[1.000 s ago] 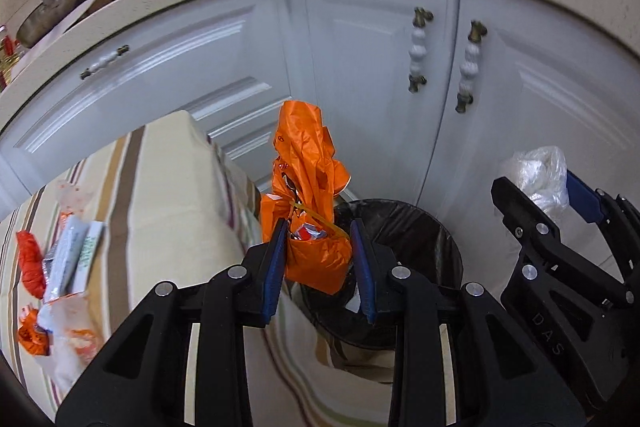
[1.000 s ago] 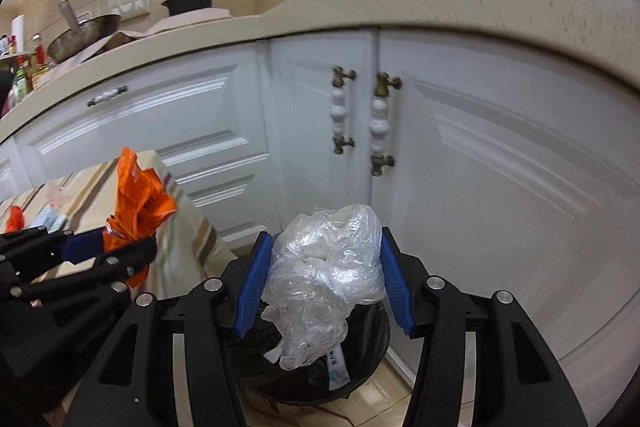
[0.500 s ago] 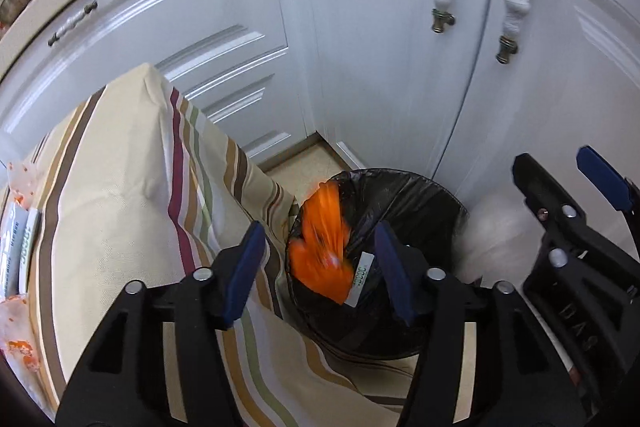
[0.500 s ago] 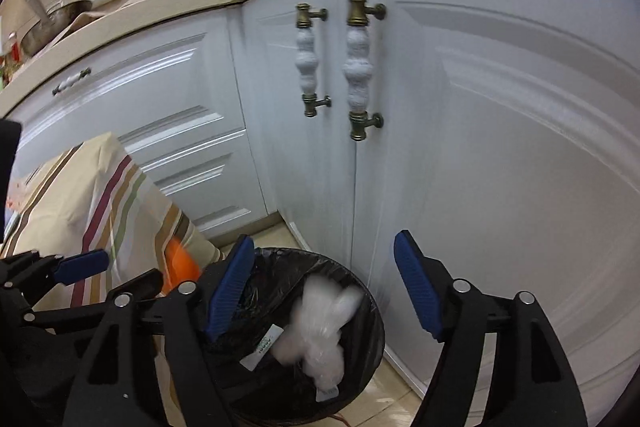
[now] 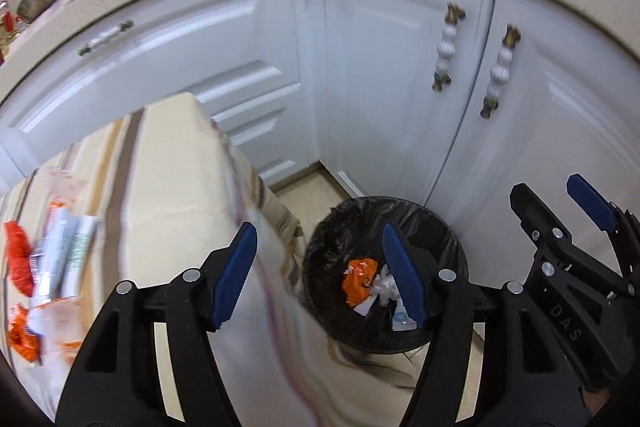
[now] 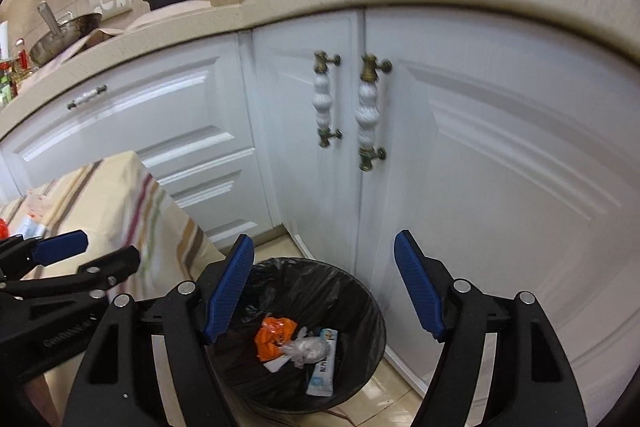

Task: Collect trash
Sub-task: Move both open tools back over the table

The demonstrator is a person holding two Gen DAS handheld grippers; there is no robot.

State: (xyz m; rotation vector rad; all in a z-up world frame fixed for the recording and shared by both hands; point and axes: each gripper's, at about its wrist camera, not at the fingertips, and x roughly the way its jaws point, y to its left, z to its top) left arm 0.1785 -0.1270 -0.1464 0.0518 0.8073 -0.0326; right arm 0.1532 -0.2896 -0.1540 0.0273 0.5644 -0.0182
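Black-lined bin [image 6: 298,337] holds an orange wrapper [image 6: 275,337] and clear plastic. Both grippers, left [image 5: 318,275] and right [image 6: 324,291], hang empty, jaws spread. Best next: reach for table [image 5: 168,187] trash [image 5: 60,255].

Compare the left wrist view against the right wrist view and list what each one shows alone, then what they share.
Left wrist only: leftover wrappers at the tablecloth's far left. Right wrist only: the blue-white packet in full. Both: the bin, orange wrapper and clear plastic inside it, the striped tablecloth, and both open, empty tongs, left and right.
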